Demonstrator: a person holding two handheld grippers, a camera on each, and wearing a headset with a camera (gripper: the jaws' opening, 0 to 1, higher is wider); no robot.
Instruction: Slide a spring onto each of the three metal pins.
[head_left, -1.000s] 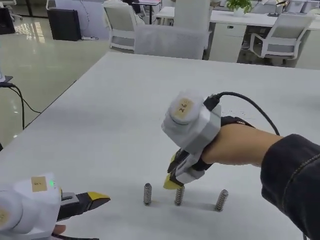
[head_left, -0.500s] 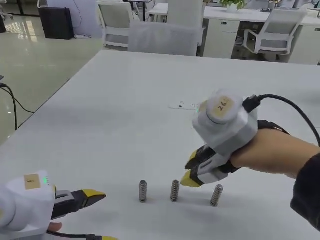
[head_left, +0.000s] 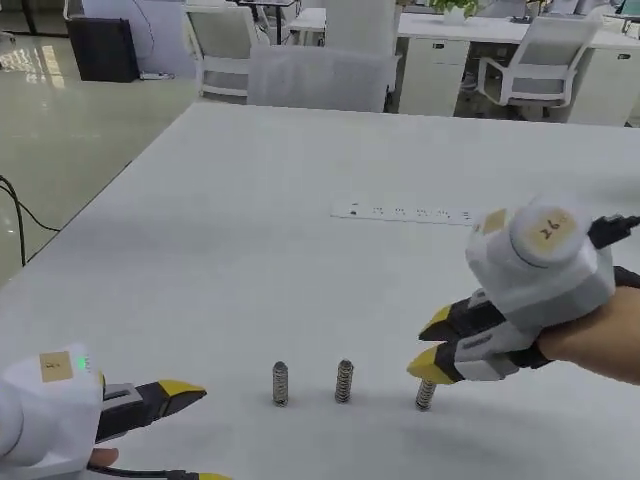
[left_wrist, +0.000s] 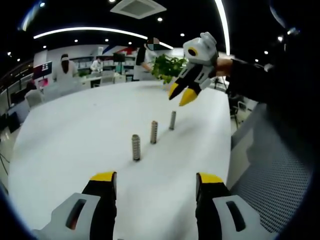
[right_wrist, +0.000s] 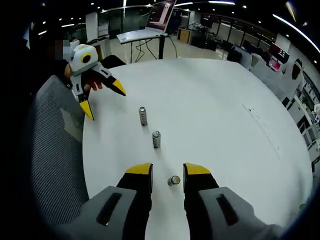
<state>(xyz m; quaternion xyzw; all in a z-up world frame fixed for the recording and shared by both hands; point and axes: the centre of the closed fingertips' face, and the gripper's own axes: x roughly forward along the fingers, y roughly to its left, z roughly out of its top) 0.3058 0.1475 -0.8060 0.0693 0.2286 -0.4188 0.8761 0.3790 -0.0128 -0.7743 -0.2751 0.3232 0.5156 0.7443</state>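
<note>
Apparently all three springs (head_left: 343, 381) already stand on pins (head_left: 280, 367) on the table (head_left: 300, 220), the right gripper (head_left: 432, 346) spread empty over the 3 o'clock one, left gripper (head_left: 200, 435) spread at 7 o'clock, so next only needs a seating check.

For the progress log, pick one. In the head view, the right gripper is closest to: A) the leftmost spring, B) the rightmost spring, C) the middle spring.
B: the right gripper hangs just above the rightmost spring, and the right gripper view shows that spring's top between its open jaws.
</note>
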